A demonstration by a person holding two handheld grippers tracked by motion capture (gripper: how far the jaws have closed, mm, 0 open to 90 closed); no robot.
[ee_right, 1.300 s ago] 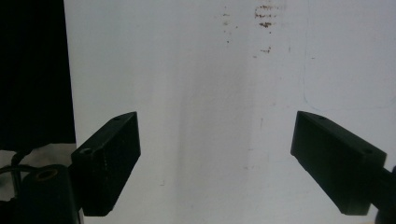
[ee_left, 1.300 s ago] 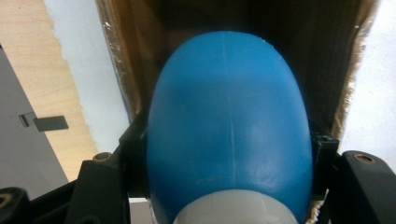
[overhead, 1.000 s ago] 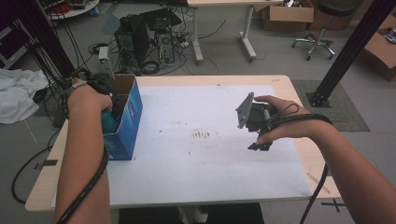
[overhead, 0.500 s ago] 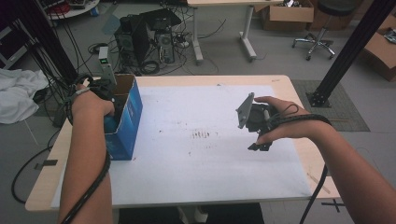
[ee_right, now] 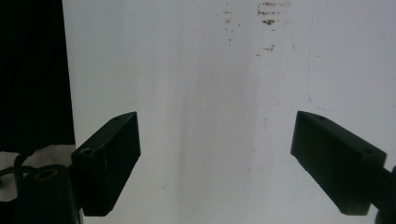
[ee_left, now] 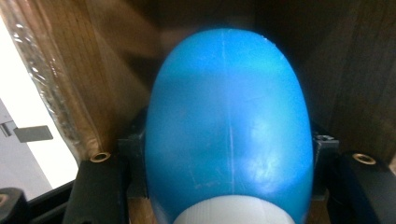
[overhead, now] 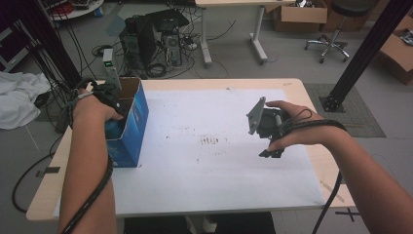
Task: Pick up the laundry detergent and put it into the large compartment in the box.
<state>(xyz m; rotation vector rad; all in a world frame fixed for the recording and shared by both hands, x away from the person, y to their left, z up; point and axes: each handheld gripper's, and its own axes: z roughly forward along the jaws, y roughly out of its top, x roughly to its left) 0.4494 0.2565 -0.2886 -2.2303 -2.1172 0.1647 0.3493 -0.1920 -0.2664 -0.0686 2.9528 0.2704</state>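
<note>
left gripper (ee_left: 224, 196) sat inside the blue cardboard box (overhead: 130, 127) at the table's (overhead: 224, 195) left edge, pinching a blue egg-shaped object (ee_left: 229, 135). right gripper (ee_right: 217, 158) hovered over the white sheet (overhead: 209, 146), jaws spread, nothing between them.

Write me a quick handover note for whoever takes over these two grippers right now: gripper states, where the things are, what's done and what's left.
Left gripper: inside the blue cardboard box at the table's left edge, jaws shut on a blue egg-shaped object with a white base.
Right gripper: open and holding nothing, above the white sheet right of centre.
Done: the blue object is gripped.
Left: probably lift it out of the box and set it on the sheet; the right gripper could steady the box. Where it is meant to go cannot be told.
</note>
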